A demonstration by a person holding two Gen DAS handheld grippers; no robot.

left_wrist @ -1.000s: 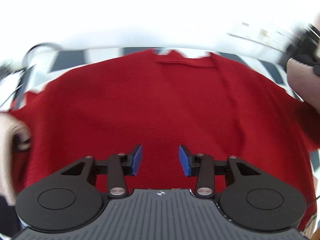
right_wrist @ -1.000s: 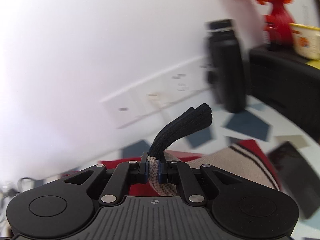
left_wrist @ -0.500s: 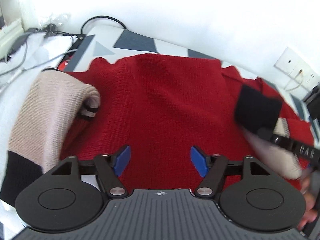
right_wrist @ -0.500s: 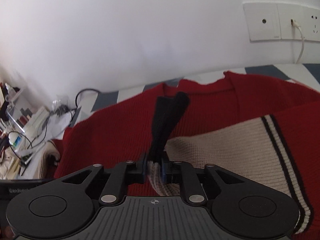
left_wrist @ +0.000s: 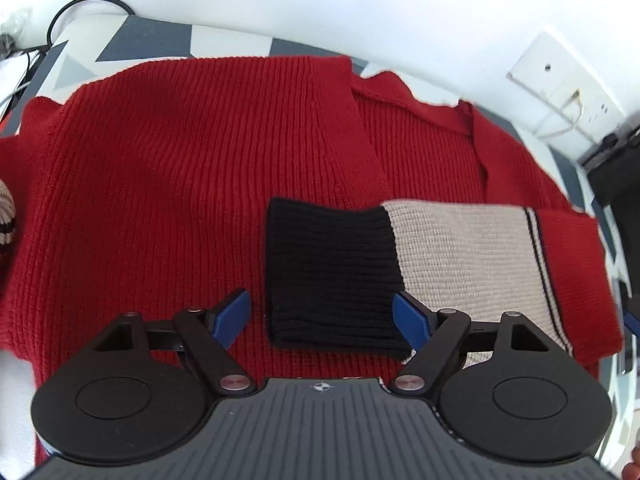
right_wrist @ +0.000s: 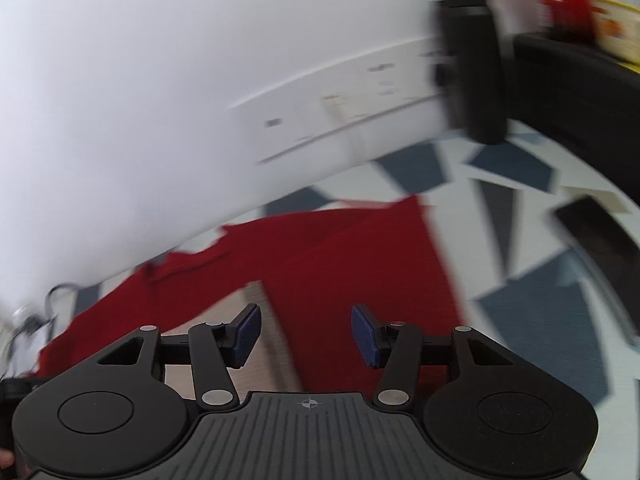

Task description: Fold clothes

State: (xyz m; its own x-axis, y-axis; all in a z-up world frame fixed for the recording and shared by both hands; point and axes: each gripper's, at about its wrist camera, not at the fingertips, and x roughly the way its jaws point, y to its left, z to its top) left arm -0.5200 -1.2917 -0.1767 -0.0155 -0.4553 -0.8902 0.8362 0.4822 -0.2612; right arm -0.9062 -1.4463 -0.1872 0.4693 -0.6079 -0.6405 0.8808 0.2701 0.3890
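Note:
A red knit sweater (left_wrist: 192, 184) lies spread flat on the patterned table. One sleeve is folded across its body: a beige stretch (left_wrist: 464, 256) that ends in a black cuff (left_wrist: 332, 276). My left gripper (left_wrist: 322, 318) hovers just above the cuff, its jaws opening, with nothing gripped. At the far left edge a bit of the other beige sleeve (left_wrist: 6, 216) shows. In the blurred right wrist view, my right gripper (right_wrist: 306, 334) hangs over the red sweater (right_wrist: 340, 264) with its jaws opening and nothing between them; a strip of the beige sleeve (right_wrist: 224, 312) lies under its left finger.
A white and dark-blue patterned table (right_wrist: 520, 216) runs along a white wall with sockets (left_wrist: 560, 88). A black bottle (right_wrist: 468, 56) and a dark box (right_wrist: 580, 96) stand at the back right, a dark flat object (right_wrist: 596, 236) on the right. Cables (left_wrist: 40, 40) lie at the left.
My right gripper let go of the black cuff, which now lies flat on the sweater, and swung away to the right. My left gripper opened wider and moved over the cuff.

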